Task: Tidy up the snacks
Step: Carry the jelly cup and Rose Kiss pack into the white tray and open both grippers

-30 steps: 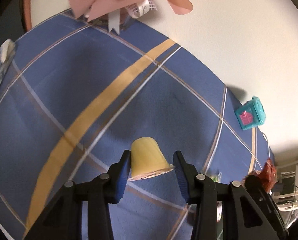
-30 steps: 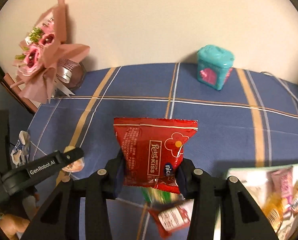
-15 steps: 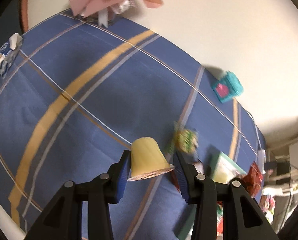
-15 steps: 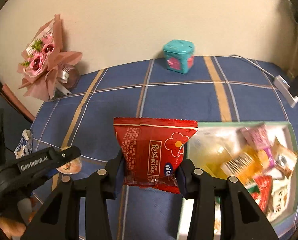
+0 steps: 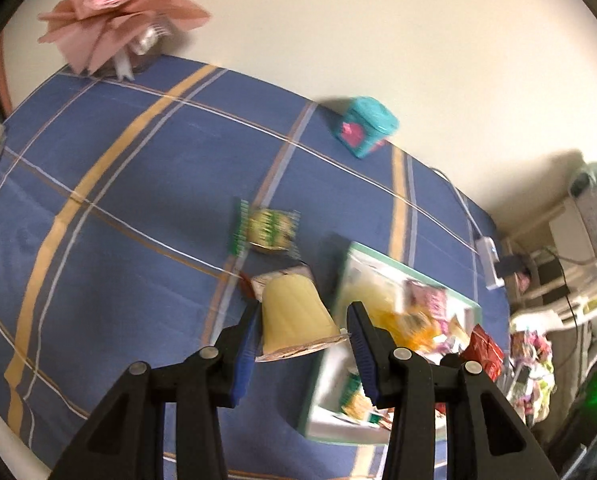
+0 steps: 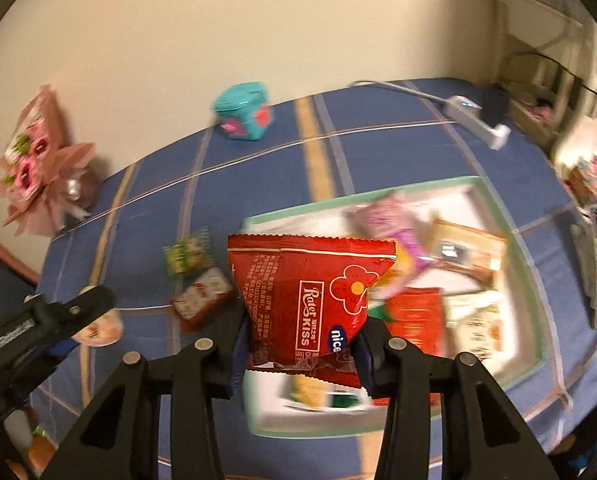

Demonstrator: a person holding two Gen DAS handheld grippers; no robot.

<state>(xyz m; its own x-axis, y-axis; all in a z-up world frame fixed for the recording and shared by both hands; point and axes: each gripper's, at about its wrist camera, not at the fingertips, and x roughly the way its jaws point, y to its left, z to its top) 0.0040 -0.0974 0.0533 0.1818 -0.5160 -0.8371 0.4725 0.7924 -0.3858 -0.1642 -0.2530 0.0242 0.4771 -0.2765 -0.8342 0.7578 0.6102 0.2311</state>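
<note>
My left gripper (image 5: 302, 340) is shut on a yellow jelly cup (image 5: 294, 316), held above the blue checked tablecloth just left of the green-rimmed snack tray (image 5: 414, 276). My right gripper (image 6: 298, 340) is shut on a red snack packet (image 6: 310, 300), held above the near left part of the tray (image 6: 378, 200), which holds several packets. A green packet (image 5: 268, 226) and a red-and-white packet (image 6: 202, 298) lie on the cloth left of the tray. The left gripper with the cup also shows in the right wrist view (image 6: 70, 320).
A teal box (image 6: 244, 118) stands at the back by the wall. A pink bouquet (image 5: 118, 12) stands at the back left corner. A white power strip with cable (image 6: 478, 124) lies at the back right. Clutter fills the far right beyond the table edge.
Both grippers have swung to the right with their loads. The tray and the loose packets have come into the left wrist view, and the red packet now hangs over the tray.
</note>
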